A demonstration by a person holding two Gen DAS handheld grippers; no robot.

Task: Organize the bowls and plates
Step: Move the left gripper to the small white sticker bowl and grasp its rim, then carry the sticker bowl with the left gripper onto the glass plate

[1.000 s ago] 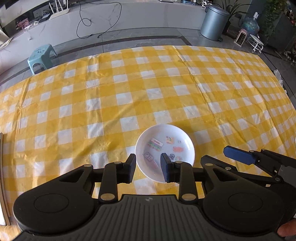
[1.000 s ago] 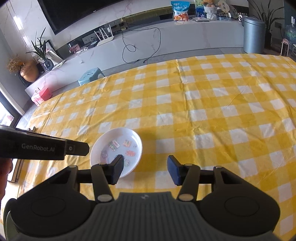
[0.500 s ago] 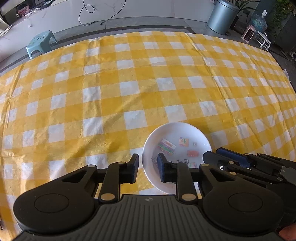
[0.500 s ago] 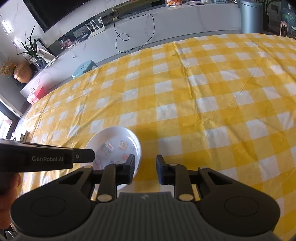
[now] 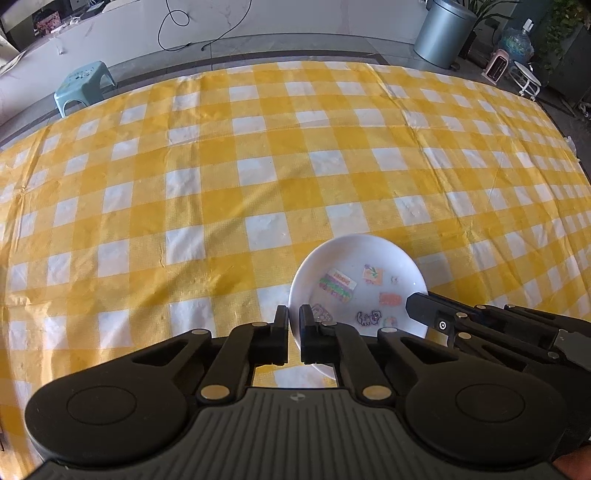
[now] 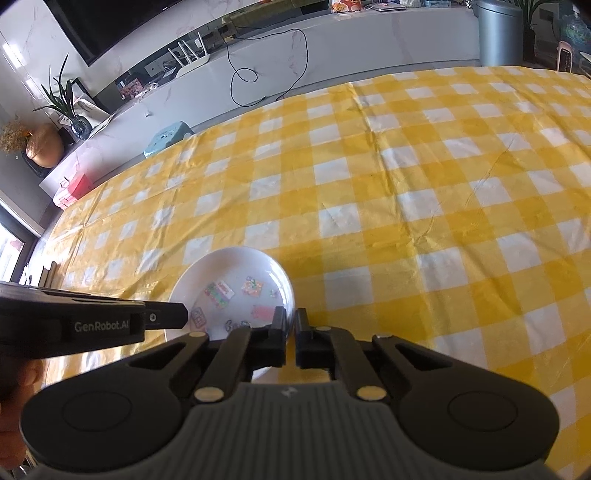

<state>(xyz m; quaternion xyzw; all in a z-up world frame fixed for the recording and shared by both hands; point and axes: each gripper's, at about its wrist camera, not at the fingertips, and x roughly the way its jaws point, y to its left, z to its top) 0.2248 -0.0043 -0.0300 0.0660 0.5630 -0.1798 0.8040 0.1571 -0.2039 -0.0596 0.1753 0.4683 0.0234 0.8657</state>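
A white plate (image 5: 362, 266) with small coloured cartoon pictures lies on the yellow checked tablecloth (image 5: 221, 166). My left gripper (image 5: 294, 321) is shut on the plate's near left rim. The plate also shows in the right wrist view (image 6: 229, 269), where my right gripper (image 6: 291, 323) is shut on its near right rim. Each gripper's body shows in the other view: the right one (image 5: 480, 328) and the left one (image 6: 92, 325).
The tablecloth (image 6: 406, 184) covers the whole table. Beyond the far edge stand a light blue stool (image 5: 83, 83), a grey bin (image 5: 443, 33) and a long white counter (image 6: 295, 48) with a cable.
Both grippers closed from open onto opposite rims of the plate. The plate now sits further right in the left wrist view.
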